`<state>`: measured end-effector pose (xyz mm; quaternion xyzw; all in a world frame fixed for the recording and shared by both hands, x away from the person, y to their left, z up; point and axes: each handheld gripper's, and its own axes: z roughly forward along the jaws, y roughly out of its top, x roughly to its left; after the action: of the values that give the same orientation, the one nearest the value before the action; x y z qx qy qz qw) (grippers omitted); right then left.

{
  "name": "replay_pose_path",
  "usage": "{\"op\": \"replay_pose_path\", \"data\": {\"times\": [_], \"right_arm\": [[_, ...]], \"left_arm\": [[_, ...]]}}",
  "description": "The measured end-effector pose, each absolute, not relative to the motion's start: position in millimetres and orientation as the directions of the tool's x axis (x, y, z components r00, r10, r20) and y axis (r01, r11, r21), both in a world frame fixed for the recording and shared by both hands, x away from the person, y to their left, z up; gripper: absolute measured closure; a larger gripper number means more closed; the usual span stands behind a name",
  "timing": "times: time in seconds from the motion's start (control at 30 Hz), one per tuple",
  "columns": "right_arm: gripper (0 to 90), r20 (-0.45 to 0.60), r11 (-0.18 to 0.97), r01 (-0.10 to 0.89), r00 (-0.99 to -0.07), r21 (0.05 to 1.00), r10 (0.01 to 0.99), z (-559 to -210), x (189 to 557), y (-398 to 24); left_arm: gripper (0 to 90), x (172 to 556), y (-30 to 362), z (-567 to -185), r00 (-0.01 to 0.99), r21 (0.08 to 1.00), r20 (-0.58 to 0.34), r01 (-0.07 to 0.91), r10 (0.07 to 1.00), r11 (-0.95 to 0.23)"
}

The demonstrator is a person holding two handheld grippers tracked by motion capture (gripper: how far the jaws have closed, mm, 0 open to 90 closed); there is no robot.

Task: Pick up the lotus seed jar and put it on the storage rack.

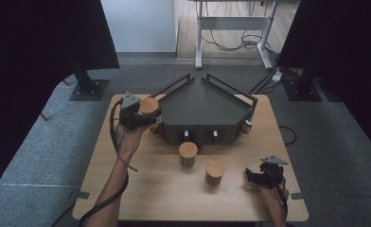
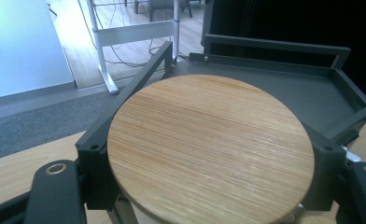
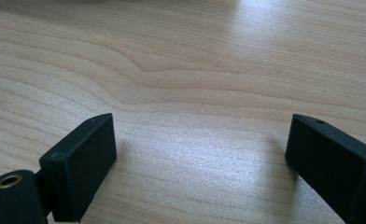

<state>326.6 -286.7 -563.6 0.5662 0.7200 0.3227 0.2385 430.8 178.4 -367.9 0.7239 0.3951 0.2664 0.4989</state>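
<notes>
We figure the dark tray [image 1: 207, 106] in the middle of the frame is where the jars go. Our left gripper [image 1: 143, 116] is clamped on a wooden-lidded jar [image 1: 149, 105] at the tray's left edge, probably about to set it inside, while two more jars [image 1: 188, 153] wait below it. Our right gripper [image 1: 255, 177], lower right, rests with jaws apart and nothing between them.

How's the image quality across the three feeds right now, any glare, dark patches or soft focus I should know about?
High view: both upper corners are near-black and detail is soft, though the table is evenly lit. Left gripper view: the bamboo lid is sharp, while the floor and white wall behind are washed out by bright light. Right gripper view: a pale sheen of glare lies on the tabletop between the open jaws of the right gripper.
</notes>
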Motion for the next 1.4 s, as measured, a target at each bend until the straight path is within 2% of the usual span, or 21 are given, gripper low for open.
{"op": "replay_pose_path", "data": {"times": [0.73, 1.4], "right_arm": [[8.1, 0.023, 0.15, 0.662, -0.245, 0.735, 0.969, -564, 327, -287], [8.0, 0.023, 0.15, 0.662, -0.245, 0.735, 0.969, -564, 327, -287]], "left_arm": [[24.9, 469, 150, -370, 0.544, 0.929, 0.001, 0.31, 0.839, -0.202], [24.8, 499, 133, -388, 0.528, 0.918, 0.0, 0.337, 0.849, -0.209]]}}
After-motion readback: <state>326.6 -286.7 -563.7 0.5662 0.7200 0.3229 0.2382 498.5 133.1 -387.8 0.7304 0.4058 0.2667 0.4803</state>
